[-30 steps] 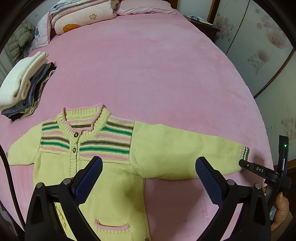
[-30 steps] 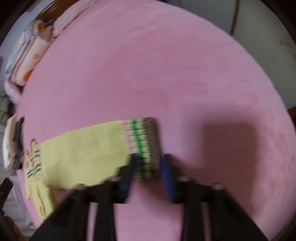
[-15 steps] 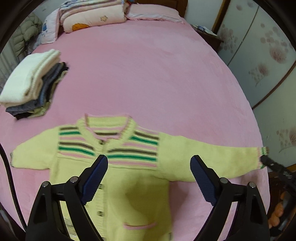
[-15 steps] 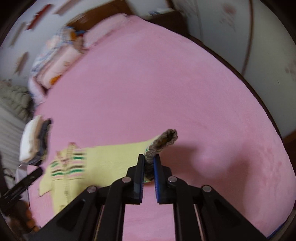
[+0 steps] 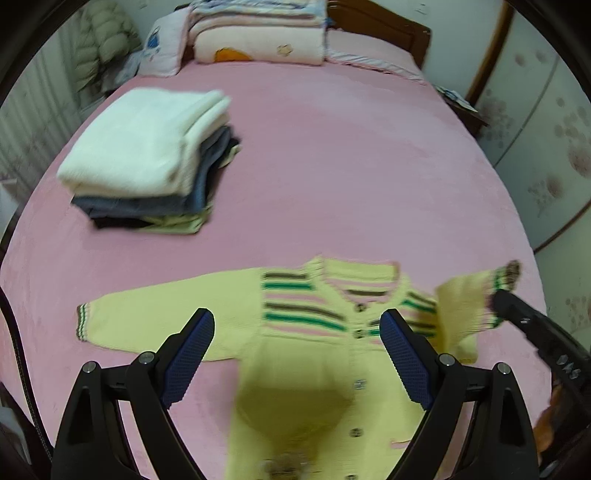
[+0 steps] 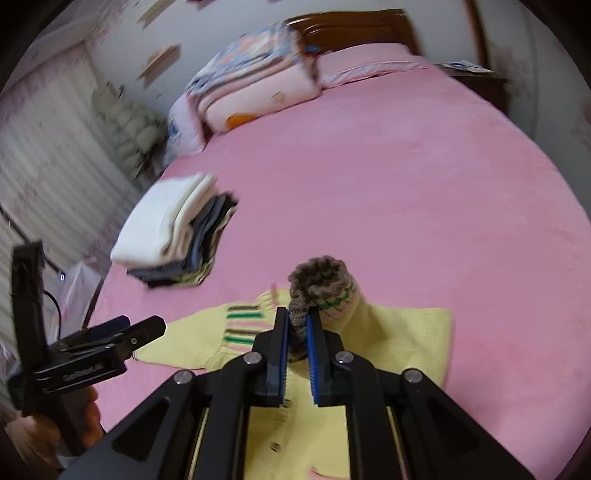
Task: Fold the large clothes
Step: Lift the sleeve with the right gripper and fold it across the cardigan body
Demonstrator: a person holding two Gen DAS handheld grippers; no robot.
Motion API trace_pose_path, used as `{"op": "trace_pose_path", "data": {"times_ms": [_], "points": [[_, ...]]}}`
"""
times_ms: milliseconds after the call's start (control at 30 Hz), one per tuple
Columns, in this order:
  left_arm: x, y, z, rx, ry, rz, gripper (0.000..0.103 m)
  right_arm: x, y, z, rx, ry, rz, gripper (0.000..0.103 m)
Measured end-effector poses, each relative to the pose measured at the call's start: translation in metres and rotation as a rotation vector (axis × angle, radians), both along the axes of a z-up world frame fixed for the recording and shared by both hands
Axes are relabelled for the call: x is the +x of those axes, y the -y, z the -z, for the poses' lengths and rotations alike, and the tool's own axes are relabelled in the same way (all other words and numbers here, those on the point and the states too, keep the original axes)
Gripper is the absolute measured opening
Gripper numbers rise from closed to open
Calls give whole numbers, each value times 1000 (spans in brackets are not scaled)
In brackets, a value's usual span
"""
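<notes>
right tongs clamp sleeve cuff, lifting it to fold over cardigan | left tongs wide, empty, hovering above | bed

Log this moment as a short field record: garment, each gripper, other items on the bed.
garment: yellow knit cardigan with striped yoke, front up on the pink bed
right gripper: shut on the sleeve cuff, sleeve raised and carried over the body
left gripper: open, above the cardigan, nothing between the pads
other sleeve: spread flat
folded stack: white piece on top, beside the cardigan
bedding: piled at the headboard
</notes>
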State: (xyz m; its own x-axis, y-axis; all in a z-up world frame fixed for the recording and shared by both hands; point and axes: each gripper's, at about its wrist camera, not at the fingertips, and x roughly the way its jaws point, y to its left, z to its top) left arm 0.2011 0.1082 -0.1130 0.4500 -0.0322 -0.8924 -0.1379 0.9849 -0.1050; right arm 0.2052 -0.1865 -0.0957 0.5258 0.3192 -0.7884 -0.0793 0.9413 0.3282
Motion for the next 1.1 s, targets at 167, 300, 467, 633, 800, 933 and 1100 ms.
{"op": "trace_pose_path", "data": {"times_ms": [167,300,467,633,800,933,1100], "points": [[-2,-26,28,-21,-33,7,90,10,-50,36,-21,-48,-61,15],[4,-29,56,-61,-64,25,90,5,-52,50,-20,-88,-36,21],[13,-21,86,-122,-79,84,90,-12,-20,59,-33,-125,54,21],[31,-9,117,-140,-90,159,79,-34,10,76,-69,-181,142,21],[50,-9,147,-217,-145,161,48,-57,33,94,-59,-239,219,21],[56,-7,166,-221,-190,136,48,-66,39,101,-53,-254,243,21],[55,2,177,-204,-217,130,48,-71,42,108,-51,-264,245,21]]}}
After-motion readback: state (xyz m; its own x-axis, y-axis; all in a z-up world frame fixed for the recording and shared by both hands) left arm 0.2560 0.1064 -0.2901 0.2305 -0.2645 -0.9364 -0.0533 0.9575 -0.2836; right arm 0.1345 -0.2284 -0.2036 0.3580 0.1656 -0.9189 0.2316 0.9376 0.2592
